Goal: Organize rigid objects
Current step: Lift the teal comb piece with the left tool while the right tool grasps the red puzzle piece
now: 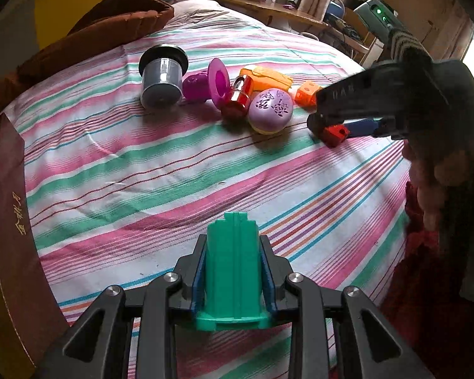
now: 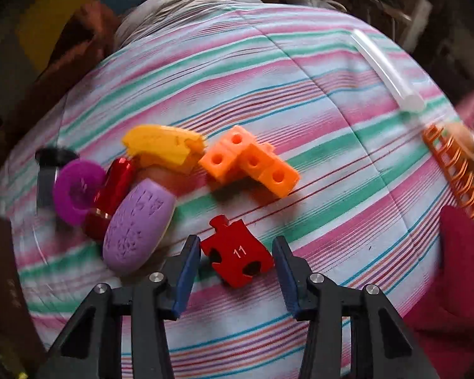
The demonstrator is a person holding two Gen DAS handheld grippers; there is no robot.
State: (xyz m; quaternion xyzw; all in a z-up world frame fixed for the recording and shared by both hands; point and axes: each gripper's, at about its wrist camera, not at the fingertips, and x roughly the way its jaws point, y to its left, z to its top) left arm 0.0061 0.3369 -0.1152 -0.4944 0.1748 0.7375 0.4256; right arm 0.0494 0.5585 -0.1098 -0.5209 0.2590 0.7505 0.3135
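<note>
1. Here, the left gripper [image 1: 233, 271] is clamped on a green plastic piece [image 1: 232, 271], its blue pads pressed against the piece's two sides, held above the striped bedsheet [image 1: 173, 170].
2. The right gripper [image 2: 237, 252] stands with its jaws spread apart, one on each side of a red puzzle piece [image 2: 237, 255] marked "11" that lies flat on the sheet; neither pad touches it.
3. Beyond the red piece sits an orange block cluster [image 2: 249, 164] with round holes, apart from it.
4. To the left lies a tight group: a lilac oval case [image 2: 139, 227], a red metallic cylinder [image 2: 110, 189], a purple ring-shaped toy [image 2: 77, 191] and a yellow-orange piece [image 2: 164, 148], all touching or overlapping.
5. A grey tub with a black lid [image 1: 162, 77] lies on its side at the far left of that group.
6. Near the right edge of the right wrist view rest a translucent tube [image 2: 388, 72] and an orange coil spring [image 2: 455, 173].
7. A dark maroon box [image 1: 6, 221] borders the sheet on the left.
</note>
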